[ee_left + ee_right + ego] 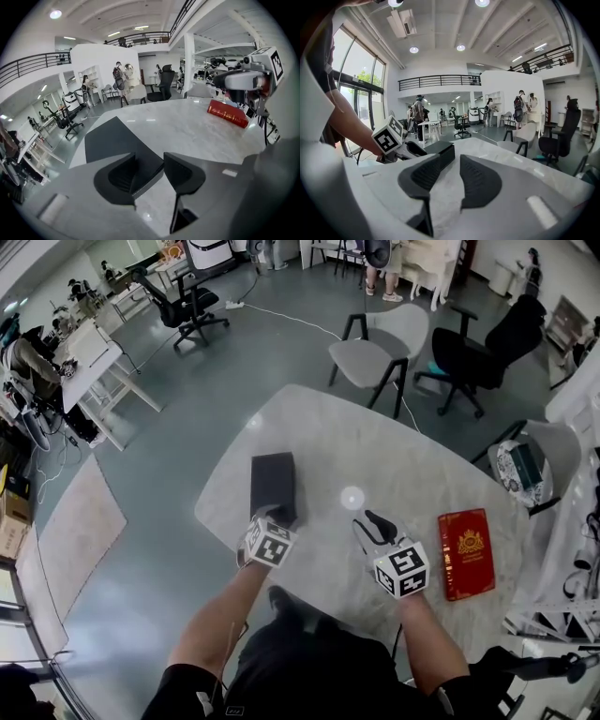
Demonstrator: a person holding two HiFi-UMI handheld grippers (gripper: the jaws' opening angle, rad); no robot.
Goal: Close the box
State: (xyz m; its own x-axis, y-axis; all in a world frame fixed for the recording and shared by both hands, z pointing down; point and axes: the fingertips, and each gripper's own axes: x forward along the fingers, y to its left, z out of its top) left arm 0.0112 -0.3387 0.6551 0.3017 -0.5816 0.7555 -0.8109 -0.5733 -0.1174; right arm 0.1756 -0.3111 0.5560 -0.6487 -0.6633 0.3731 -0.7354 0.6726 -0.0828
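Left tool [272, 517] and right tool [372, 524] stand released. The left straddles the box [273, 479] corner, so a crooked retreat may drag it.

White marble table [394, 451] with black box [273, 482] and red book [466, 553], well apart.

Black box [273, 486], white marbled table [422, 460], red book [466, 552] with gold crest, grey floor [169, 521]
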